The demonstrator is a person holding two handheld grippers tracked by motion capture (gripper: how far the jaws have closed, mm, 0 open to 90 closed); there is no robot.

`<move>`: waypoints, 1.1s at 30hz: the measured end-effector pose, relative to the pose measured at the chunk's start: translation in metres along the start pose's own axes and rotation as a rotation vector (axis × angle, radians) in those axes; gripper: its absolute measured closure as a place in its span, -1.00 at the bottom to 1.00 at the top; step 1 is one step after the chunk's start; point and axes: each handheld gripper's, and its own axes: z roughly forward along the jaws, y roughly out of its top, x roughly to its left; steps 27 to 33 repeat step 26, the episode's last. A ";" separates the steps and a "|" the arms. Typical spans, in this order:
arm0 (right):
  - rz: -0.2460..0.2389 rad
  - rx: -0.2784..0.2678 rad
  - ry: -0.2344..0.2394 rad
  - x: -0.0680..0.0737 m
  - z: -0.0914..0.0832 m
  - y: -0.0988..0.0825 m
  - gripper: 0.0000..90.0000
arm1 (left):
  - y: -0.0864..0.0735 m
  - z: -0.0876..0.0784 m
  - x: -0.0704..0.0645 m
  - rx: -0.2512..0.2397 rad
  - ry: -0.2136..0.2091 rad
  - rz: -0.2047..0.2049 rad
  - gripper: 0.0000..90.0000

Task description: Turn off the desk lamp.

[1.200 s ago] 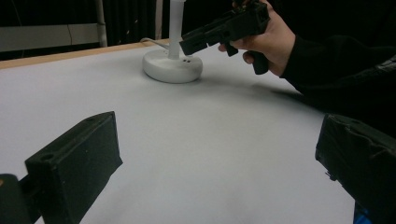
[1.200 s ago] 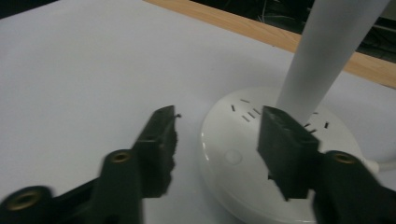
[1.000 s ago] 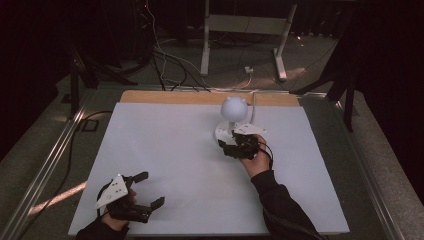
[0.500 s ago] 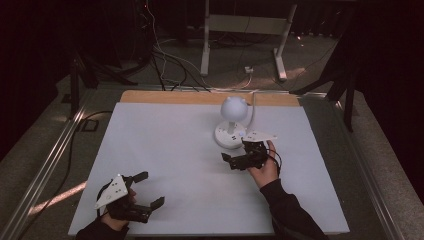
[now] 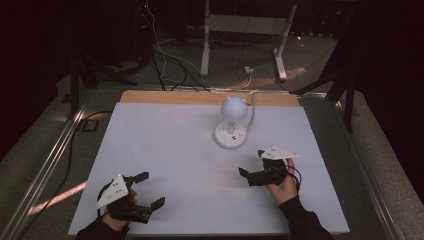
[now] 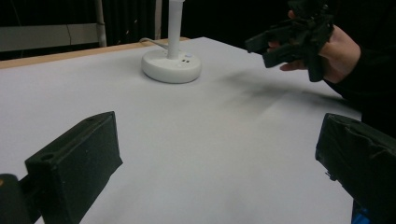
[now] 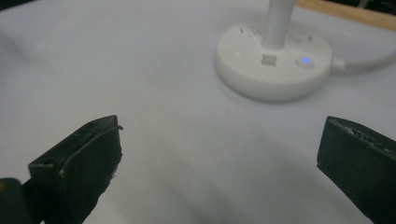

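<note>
While your right gripper [image 5: 254, 167] hangs just in front of the small white desk lamp [image 5: 231, 122], you look to be between moves with it. The lamp stands upright toward the far side of the white worktop [image 5: 165, 150], with its round base flat on the sheet and its ball-shaped head on top of a short stem. A tiny blue light [image 7: 305, 59] glows on the base, beside the stem.

If you want to work the lamp, your next move calls for bringing the right gripper forward to the base and lining one jaw up with that little lit button. Go slow, because the base is light and may slide.

Your right gripper's jaws are spread wide apart. They hold nothing and touch nothing; the lamp base sits a little way beyond them.

Your left gripper [image 5: 152, 192] is well away from the lamp, on the near left side of it, close to the worktop's front edge. Its jaws are wide apart too, with nothing between them.
</note>
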 end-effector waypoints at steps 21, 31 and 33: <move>0.000 0.077 -0.045 -0.004 -0.055 -0.056 -1.00 | 0.000 0.000 0.000 -0.001 -0.001 0.000 -0.99; 0.018 0.081 -0.043 -0.007 -0.060 -0.062 -1.00 | 0.000 0.000 0.000 0.000 -0.003 0.000 -0.99; 0.018 0.081 -0.043 -0.007 -0.060 -0.062 -1.00 | 0.000 0.000 0.000 0.000 -0.003 0.000 -0.99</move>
